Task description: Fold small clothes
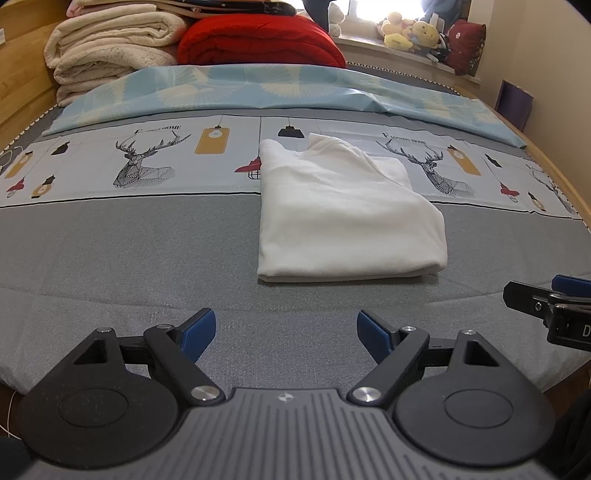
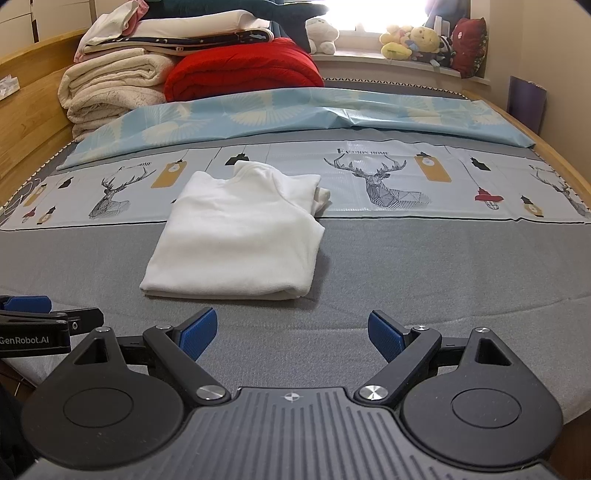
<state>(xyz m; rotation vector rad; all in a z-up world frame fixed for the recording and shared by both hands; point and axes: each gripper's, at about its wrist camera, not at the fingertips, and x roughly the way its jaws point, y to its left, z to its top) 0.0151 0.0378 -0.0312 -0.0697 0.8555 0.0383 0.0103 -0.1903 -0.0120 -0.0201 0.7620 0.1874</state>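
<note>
A small white garment (image 1: 340, 214) lies folded into a rough rectangle on the grey bed cover (image 1: 129, 258), its collar pointing toward the far side. The right wrist view shows the same white garment (image 2: 240, 236) left of centre. My left gripper (image 1: 286, 332) hovers over the near edge of the bed, short of the garment, jaws wide open with nothing between the blue pads. My right gripper (image 2: 291, 332) is likewise open and empty, a little back from the garment's near hem. Each gripper shows at the edge of the other's view.
A deer-print sheet (image 1: 147, 162) and a light blue patterned cloth (image 1: 258, 88) cross the bed behind the garment. Folded cream blankets (image 1: 110, 48) and a red quilt (image 1: 258, 44) are stacked at the far left. Plush toys (image 1: 413, 33) sit on the windowsill. Wooden bed rails (image 2: 554, 162) run along both sides.
</note>
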